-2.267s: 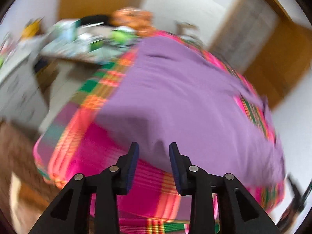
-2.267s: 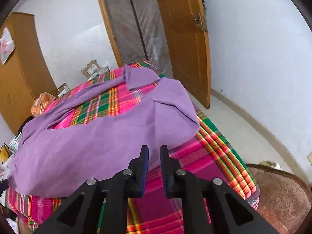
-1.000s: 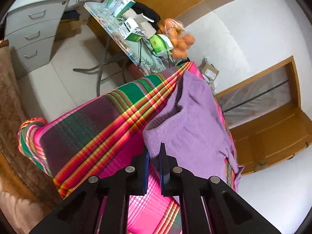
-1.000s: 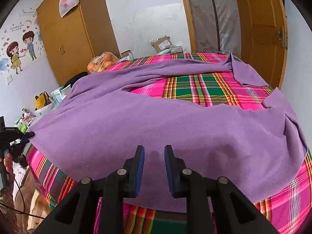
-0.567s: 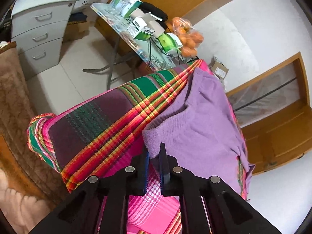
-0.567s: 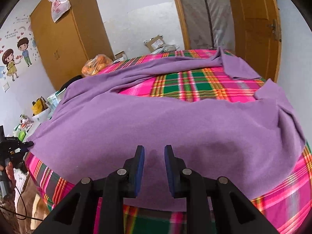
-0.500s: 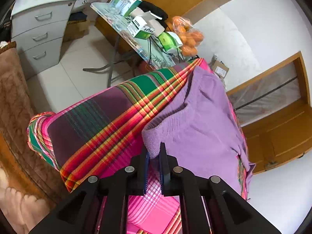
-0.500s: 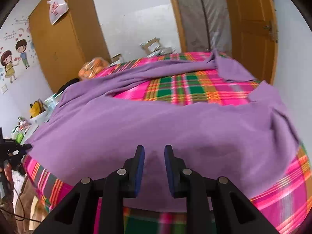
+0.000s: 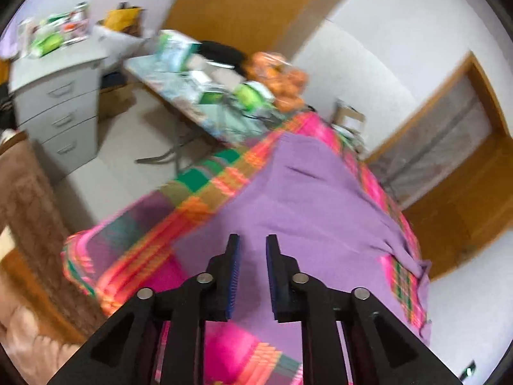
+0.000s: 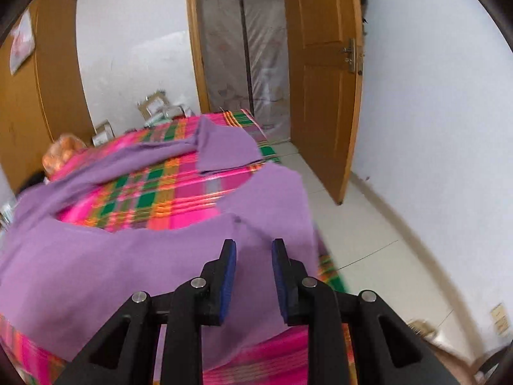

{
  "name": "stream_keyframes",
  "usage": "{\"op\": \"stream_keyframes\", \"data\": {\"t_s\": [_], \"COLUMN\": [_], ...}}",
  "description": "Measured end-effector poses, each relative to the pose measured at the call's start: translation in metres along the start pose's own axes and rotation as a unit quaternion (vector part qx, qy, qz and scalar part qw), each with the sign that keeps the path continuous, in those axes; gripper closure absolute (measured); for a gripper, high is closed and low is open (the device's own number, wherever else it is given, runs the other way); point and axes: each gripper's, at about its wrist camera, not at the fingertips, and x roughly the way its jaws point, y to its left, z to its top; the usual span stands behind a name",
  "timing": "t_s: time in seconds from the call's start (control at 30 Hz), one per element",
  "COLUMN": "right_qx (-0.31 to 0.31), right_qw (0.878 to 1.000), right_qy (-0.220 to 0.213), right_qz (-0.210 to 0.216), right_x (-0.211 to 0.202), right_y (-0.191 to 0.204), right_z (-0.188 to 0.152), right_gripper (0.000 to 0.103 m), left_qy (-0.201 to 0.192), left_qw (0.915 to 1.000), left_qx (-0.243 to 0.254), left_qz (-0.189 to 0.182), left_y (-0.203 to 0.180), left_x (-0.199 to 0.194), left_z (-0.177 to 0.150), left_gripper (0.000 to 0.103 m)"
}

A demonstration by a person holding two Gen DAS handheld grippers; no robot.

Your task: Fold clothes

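A purple garment (image 9: 307, 205) lies spread over a bed covered with a pink, green and orange plaid blanket (image 9: 205, 192). In the right wrist view the garment (image 10: 96, 263) drapes over the near edge of the bed, one part reaching along the far side to a folded-back flap (image 10: 224, 150), with bare plaid blanket (image 10: 154, 199) showing between them.

The left hand-held gripper (image 9: 251, 256) hovers above the garment's near corner, its jaws a narrow gap apart with nothing between them. The right hand-held gripper (image 10: 253, 256) is likewise slightly parted and empty, poised over the garment near its right edge.

Beyond the bed, in the left wrist view, a cluttered bench (image 9: 173, 89) carries blurred boxes and a clear bag of orange fruit (image 9: 279, 80); what the boxes hold cannot be told. Left of the bench stands a grey drawer cabinet (image 9: 57, 109), drawers closed. Past the bed's far end, cardboard boxes (image 10: 154, 106) sit on the floor beside a wooden door (image 10: 323, 89).
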Motion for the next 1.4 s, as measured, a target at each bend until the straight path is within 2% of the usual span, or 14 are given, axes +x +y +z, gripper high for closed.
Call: {"op": "stream_keyframes", "data": {"t_s": [0.13,0.23,0.3,0.53,0.7,0.73,0.9,1.0,1.17,1.4], "right_qx": [-0.037,-0.07,-0.099,-0.147,-0.118,-0.11,-0.085,-0.058,-0.001,0.091], "right_qw": [0.999,0.997,0.994,0.987,0.99,0.991,0.994,0.997,0.999,0.996], "right_qy": [0.018,0.033,0.041,0.068,0.08,0.08,0.073,0.057,0.037,0.013], "right_qz": [-0.012,-0.019,-0.017,-0.014,-0.005,0.002,0.007,0.013,0.011,-0.002], "right_x": [0.02,0.035,0.043,0.074,0.08,0.079,0.074,0.067,0.051,0.03], "right_y": [-0.003,0.002,0.009,0.021,0.008,0.003,-0.008,-0.02,-0.051,-0.108], "right_z": [0.009,0.014,0.016,0.022,0.025,0.025,0.026,0.03,0.032,0.031], "right_gripper": [0.08,0.079,0.076,0.075,0.075,0.076,0.098,0.099,0.099,0.1], "left_qy": [0.039,0.078,0.113,0.183,0.219,0.226,0.25,0.258,0.26,0.257], "left_qw": [0.9977,0.9914,0.9832,0.9583,0.9403,0.9371,0.926,0.9232,0.9254,0.9276], "left_qx": [0.047,0.094,0.128,0.199,0.237,0.243,0.259,0.261,0.25,0.247], "left_qz": [-0.031,-0.047,-0.066,-0.092,-0.108,-0.11,-0.114,-0.114,-0.116,-0.113], "left_y": [-0.044,-0.081,-0.106,-0.169,-0.205,-0.211,-0.227,-0.228,-0.228,-0.229], "left_x": [0.024,0.046,0.065,0.11,0.131,0.135,0.146,0.15,0.153,0.155], "left_z": [-0.008,-0.021,-0.032,-0.069,-0.094,-0.099,-0.118,-0.123,-0.124,-0.125], "left_gripper": [0.086,0.082,0.081,0.08,0.08,0.08,0.08,0.08,0.078,0.077]}}
